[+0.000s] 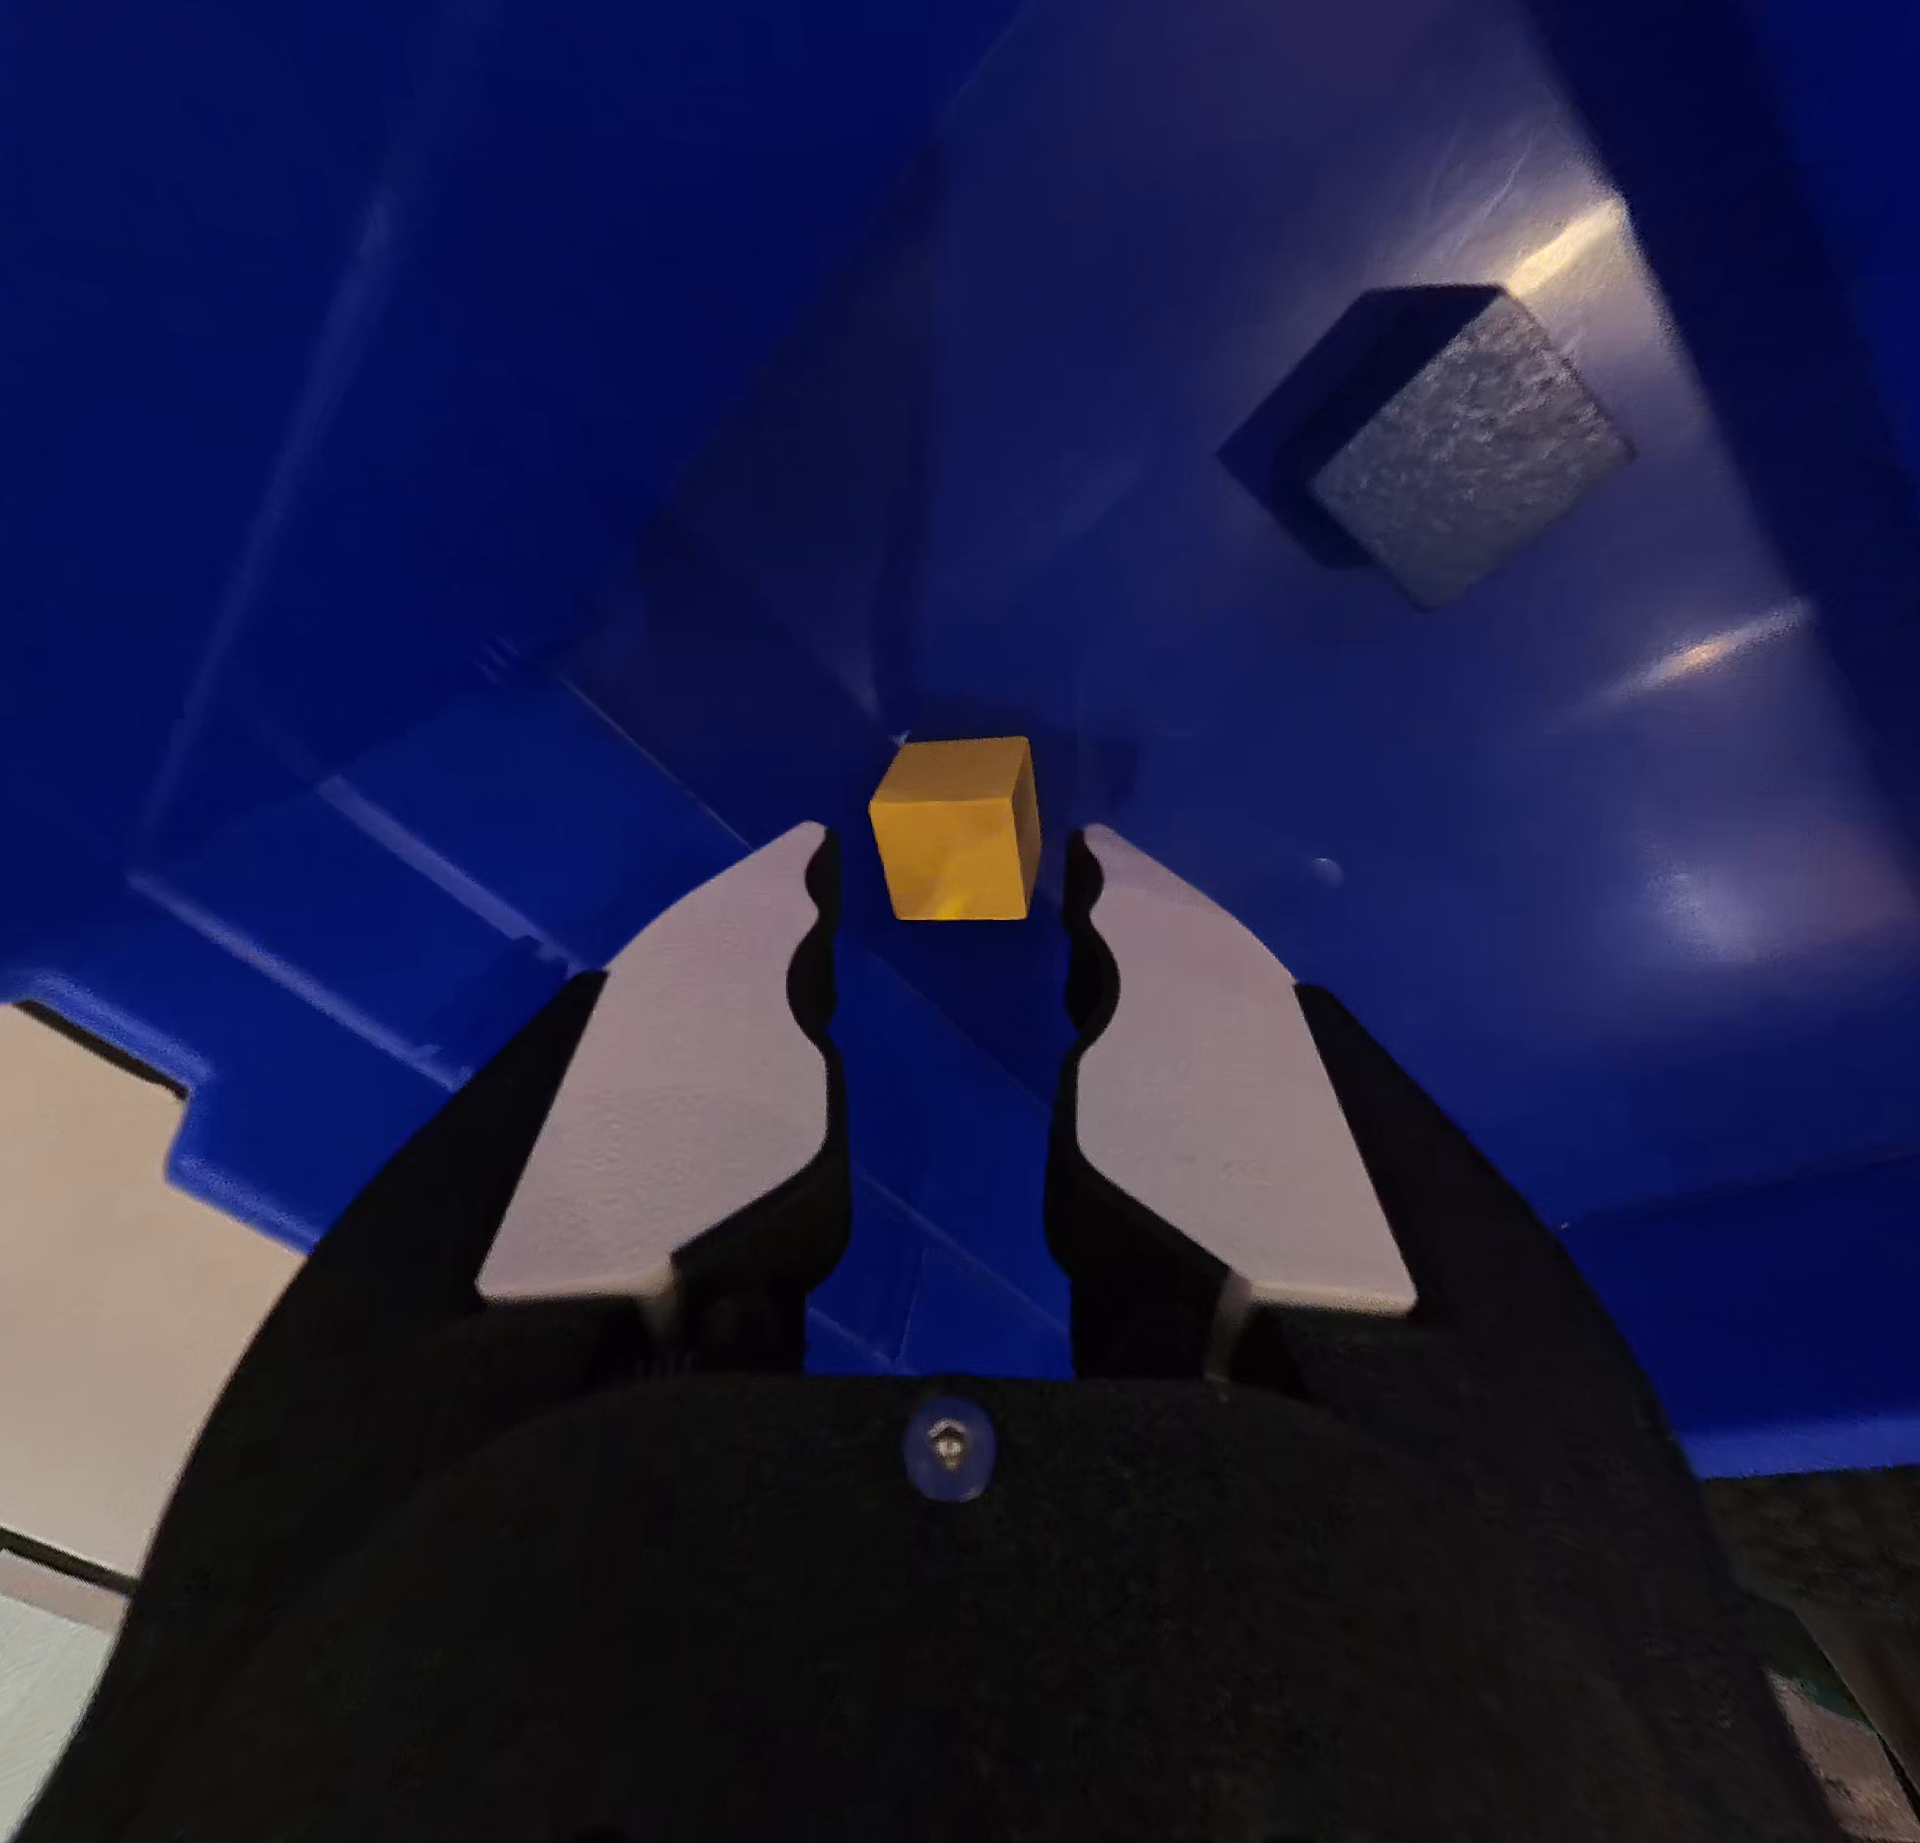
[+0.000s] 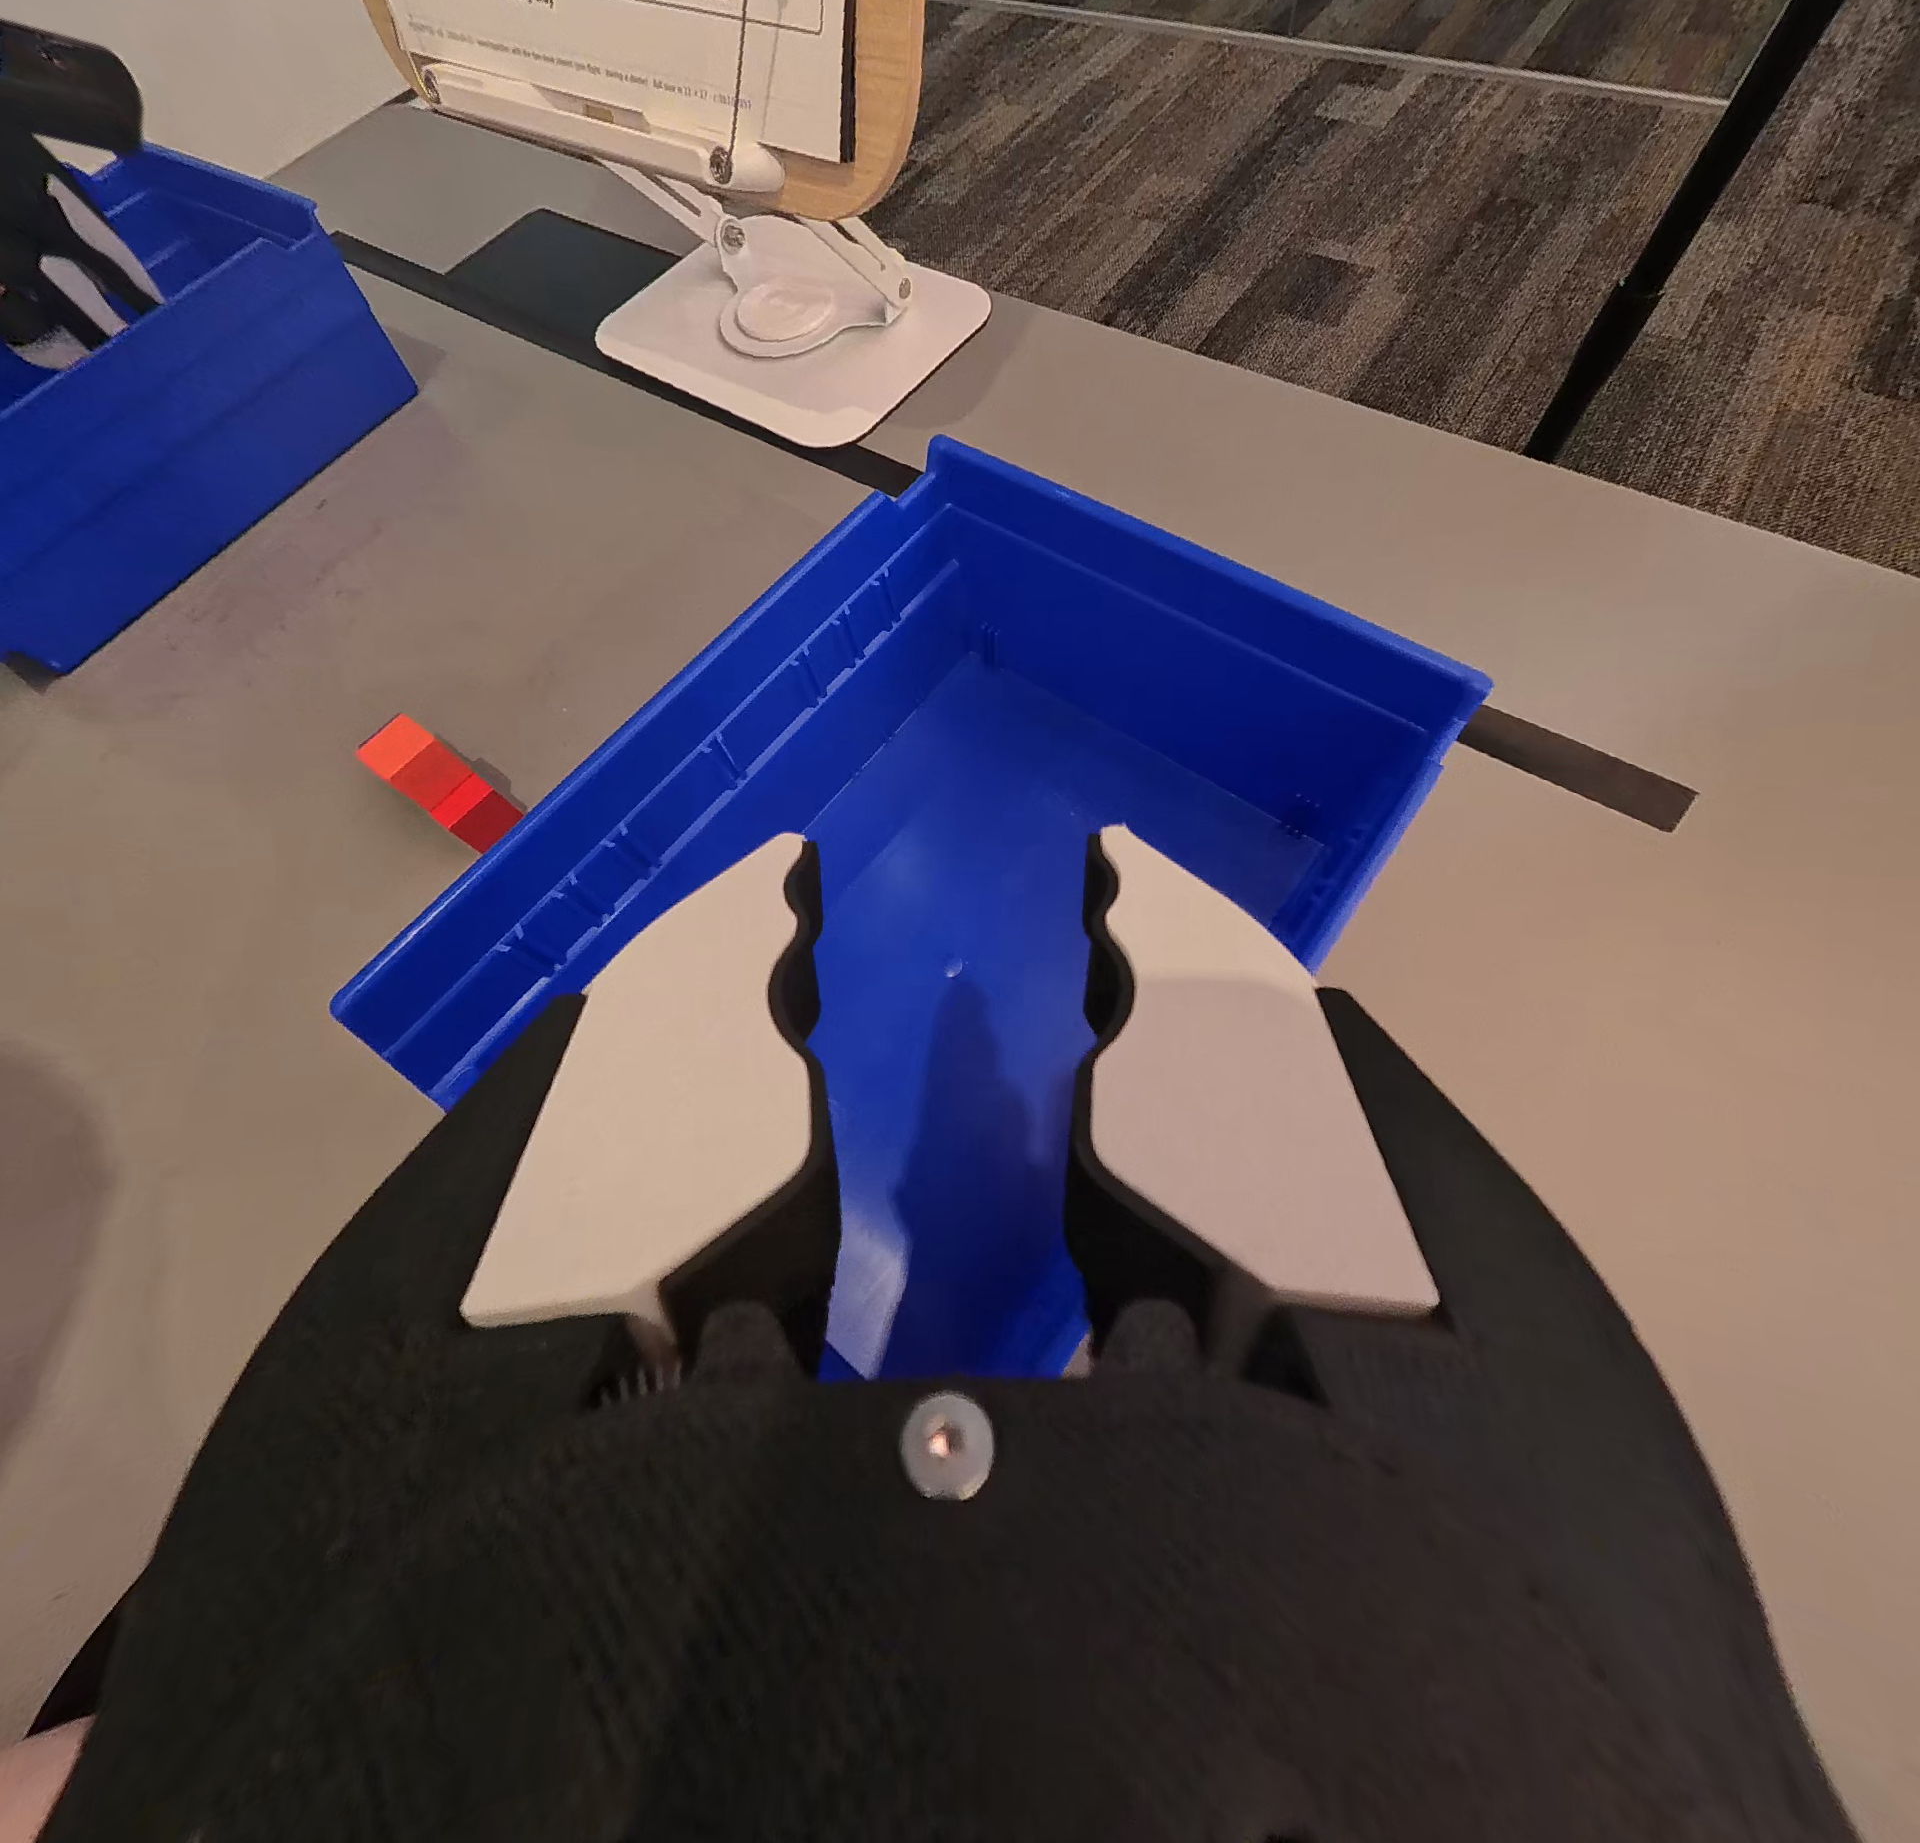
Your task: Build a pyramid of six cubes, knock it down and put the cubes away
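My left gripper [image 1: 948, 837] reaches into a glossy blue plastic bin [image 1: 520, 391], its smooth moulded walls carrying soft highlights and stepped ridges. The jaws stand apart with nothing clamped; a yellow cube [image 1: 956, 827], matte with crisp edges, sits just past the fingertips and touches neither pad. The fingers [image 1: 675, 1066] are flat pale plates backed by black scalloped grip edges. Farther right in the same bin lies a dark cube [image 1: 1455, 443] with a grainy, speckled grey face, well apart from the yellow one. My right gripper [image 2: 951, 837] hangs over a second blue bin [image 2: 1195, 588], rectangular, with ribbed slots along its left wall and a bare smooth floor; its jaws are likewise spread and hold nothing. Only the right wrist view shows the matte grey table [image 2: 1558, 962], a short row of red and orange cubes [image 2: 442, 780] lying on the table just beside the second bin's left wall, a white hinged stand [image 2: 795, 328] carrying a wood-edged board with a printed sheet, and the left gripper working inside the first bin at the far left. Only the left wrist view shows that bin's contents.
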`<state>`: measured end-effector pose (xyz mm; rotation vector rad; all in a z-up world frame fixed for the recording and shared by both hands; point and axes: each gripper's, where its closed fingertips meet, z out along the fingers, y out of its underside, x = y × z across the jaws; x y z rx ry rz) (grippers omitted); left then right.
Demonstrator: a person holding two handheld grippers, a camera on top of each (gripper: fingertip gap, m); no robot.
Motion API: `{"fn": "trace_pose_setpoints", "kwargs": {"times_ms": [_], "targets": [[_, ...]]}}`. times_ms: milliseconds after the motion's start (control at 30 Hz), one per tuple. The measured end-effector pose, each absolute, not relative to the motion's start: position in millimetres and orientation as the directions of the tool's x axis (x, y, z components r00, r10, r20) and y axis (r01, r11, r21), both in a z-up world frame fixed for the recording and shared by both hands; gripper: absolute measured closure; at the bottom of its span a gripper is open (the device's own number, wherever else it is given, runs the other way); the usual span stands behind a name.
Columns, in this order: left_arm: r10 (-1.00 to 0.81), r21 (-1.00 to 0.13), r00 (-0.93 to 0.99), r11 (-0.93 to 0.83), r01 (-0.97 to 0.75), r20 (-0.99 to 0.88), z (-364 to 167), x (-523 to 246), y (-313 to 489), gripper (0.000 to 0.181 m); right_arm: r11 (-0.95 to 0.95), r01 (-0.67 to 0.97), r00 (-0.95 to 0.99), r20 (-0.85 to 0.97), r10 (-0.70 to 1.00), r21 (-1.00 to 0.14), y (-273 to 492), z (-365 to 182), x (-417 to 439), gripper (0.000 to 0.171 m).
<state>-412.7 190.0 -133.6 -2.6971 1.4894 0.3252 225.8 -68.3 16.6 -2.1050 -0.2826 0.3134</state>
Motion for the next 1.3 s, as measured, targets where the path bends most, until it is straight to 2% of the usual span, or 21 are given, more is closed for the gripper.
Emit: {"fn": "trace_pose_setpoints", "kwargs": {"times_ms": [267,433,600,700,767,833,1000,1100,1300], "targets": [[-0.845,0.089,0.486,-0.514,-0.853,-0.224,-141,-412,189,0.153,-0.518,0.074,0.94,-0.114,0.321,-0.852,-68,16,227,0.121],[-0.826,0.054,0.481,-0.517,-0.854,-0.294,-110,-420,195,0.154,-0.507,0.063,0.94,-0.119,0.319,-0.86,-70,18,229,0.122],[-0.774,-0.139,0.485,-0.472,-0.87,-0.406,-18,-397,196,0.154,-0.498,0.053,0.942,-0.123,0.312,-0.865,-71,20,232,0.122],[-0.79,-0.294,0.426,-0.32,-0.9,-0.441,41,-337,168,0.154,-0.5,0.053,0.944,-0.121,0.308,-0.865,-72,20,233,0.122],[-0.845,-0.365,0.343,-0.192,-0.911,-0.411,59,-284,131,0.154,-0.504,0.057,0.945,-0.116,0.305,-0.862,-72,20,233,0.122],[-0.894,-0.377,0.213,-0.054,-0.925,-0.394,56,-236,90,0.154,-0.503,0.06,0.945,-0.113,0.307,-0.862,-73,21,231,0.122],[-0.931,-0.29,-0.082,0.193,-0.937,-0.355,-1,-152,9,0.154,-0.497,0.07,0.942,-0.107,0.317,-0.865,-73,23,227,0.122],[-0.92,-0.197,-0.187,0.265,-0.944,-0.345,-38,-128,-7,0.154,-0.499,0.072,0.94,-0.109,0.324,-0.863,-73,22,226,0.122],[-0.925,-0.111,-0.245,0.287,-0.951,-0.291,-87,-102,-11,0.154,-0.498,0.081,0.935,-0.107,0.338,-0.863,-71,22,222,0.122]]}}
